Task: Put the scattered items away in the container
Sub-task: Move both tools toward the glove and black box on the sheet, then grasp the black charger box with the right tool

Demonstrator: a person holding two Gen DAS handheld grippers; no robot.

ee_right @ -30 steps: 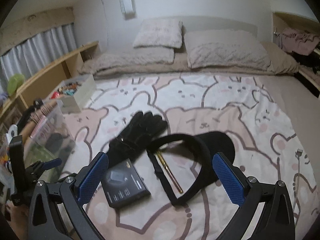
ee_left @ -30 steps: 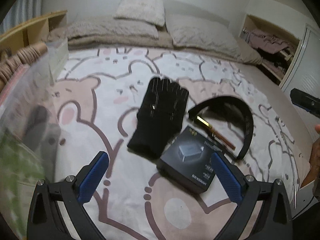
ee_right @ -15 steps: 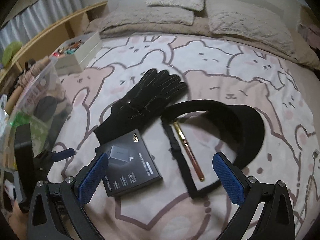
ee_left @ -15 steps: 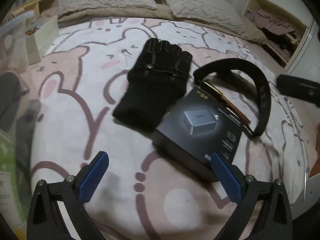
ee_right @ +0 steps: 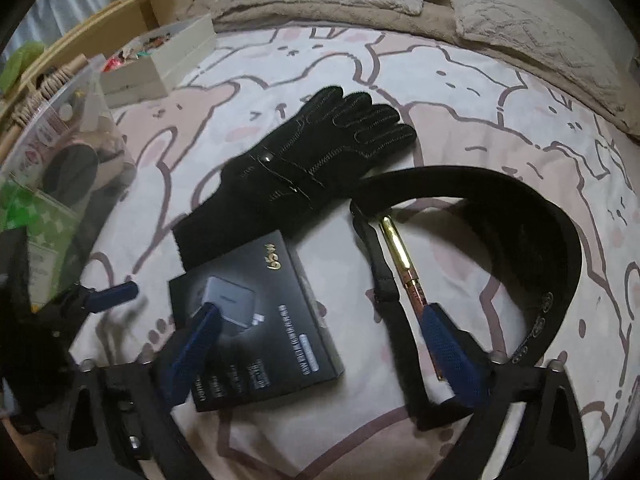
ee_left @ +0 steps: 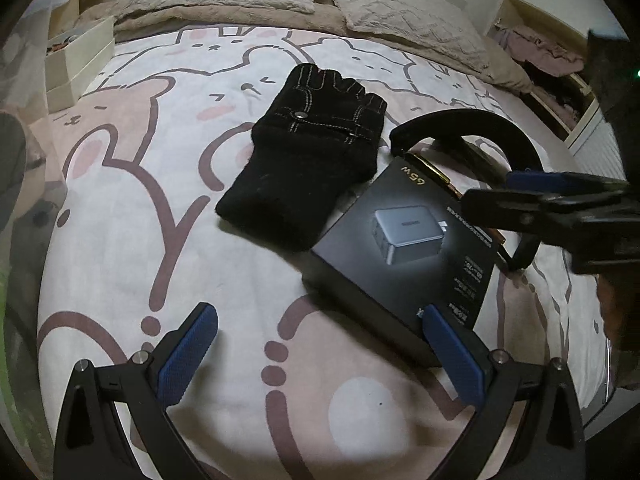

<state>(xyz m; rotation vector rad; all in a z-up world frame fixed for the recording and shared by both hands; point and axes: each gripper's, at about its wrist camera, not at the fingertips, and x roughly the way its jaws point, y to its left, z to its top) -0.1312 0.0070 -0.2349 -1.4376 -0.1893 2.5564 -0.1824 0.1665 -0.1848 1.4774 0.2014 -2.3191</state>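
While both pairs of jaws stand spread wide with nothing between them, the left gripper (ee_left: 320,354) hangs low over the bed (ee_left: 120,216) with its right finger at the near corner of the box (ee_left: 404,248), and the right gripper (ee_right: 320,354) hangs over the same box (ee_right: 256,320), its left pad in front of the lid and its right pad over the lower end of the pen (ee_right: 404,268). One black box lies flat, showing a picture of a grey charger and "65W" in gold; the smaller print on it is too fine to read. One black glove (ee_left: 308,160) lies just beyond, its cuff touching the box's far edge. One gold and brown pen rests inside the curve of one black visor (ee_right: 540,240), beside the visor's strap. Bear and rabbit drawings cover the sheet. At the left side of the bed stands one clear bin (ee_right: 56,168) with things already in it, and past it one white tray (ee_right: 160,64) of small coloured bits. Two pillows (ee_right: 532,20) lie at the head.
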